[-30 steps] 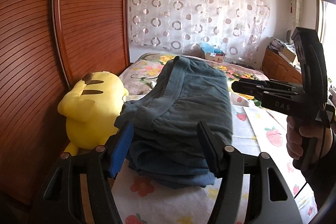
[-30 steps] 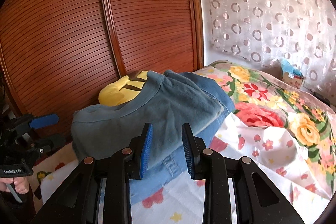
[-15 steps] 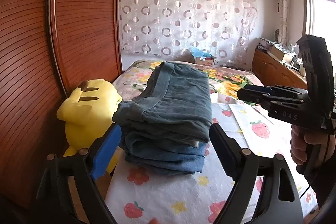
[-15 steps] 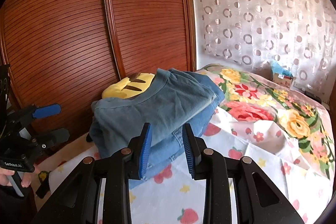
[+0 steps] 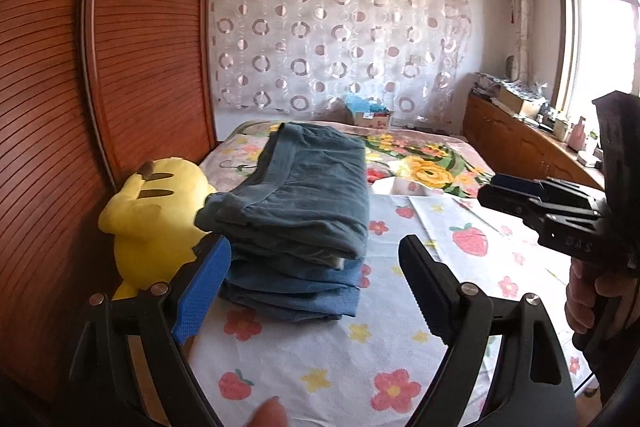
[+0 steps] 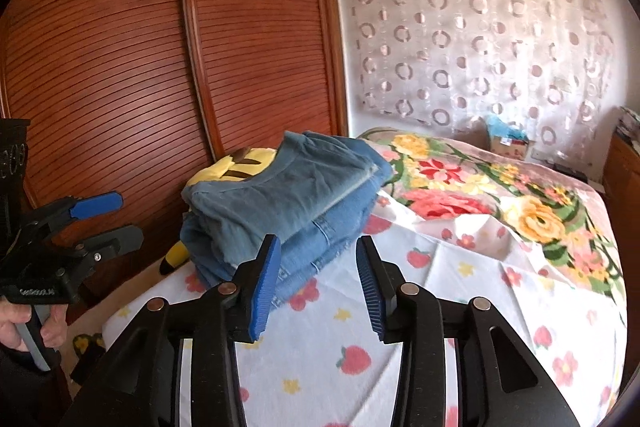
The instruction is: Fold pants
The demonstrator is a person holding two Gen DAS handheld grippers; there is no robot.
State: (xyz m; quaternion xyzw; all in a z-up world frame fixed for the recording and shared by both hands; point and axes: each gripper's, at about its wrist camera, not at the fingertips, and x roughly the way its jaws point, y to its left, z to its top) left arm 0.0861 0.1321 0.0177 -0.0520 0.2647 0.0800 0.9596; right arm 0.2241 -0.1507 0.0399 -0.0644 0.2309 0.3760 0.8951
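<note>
Pants (image 5: 304, 203) lie folded in a stacked blue-grey bundle

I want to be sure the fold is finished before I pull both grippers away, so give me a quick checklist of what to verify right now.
1. Left gripper free of cloth: ok, jaws wide open, nothing between them.
2. Right gripper free of cloth: ok, its jaws have just been opening, gap empty.
3. Folded pants stacked on the bed sheet: ok, layers lie flat on each other.
4. Stack edges aligned: not ok, lower denim layers stick out beyond the top fold.
5. Stack clear of the yellow plush toy: cannot tell, they look touching or nearly so.
</note>
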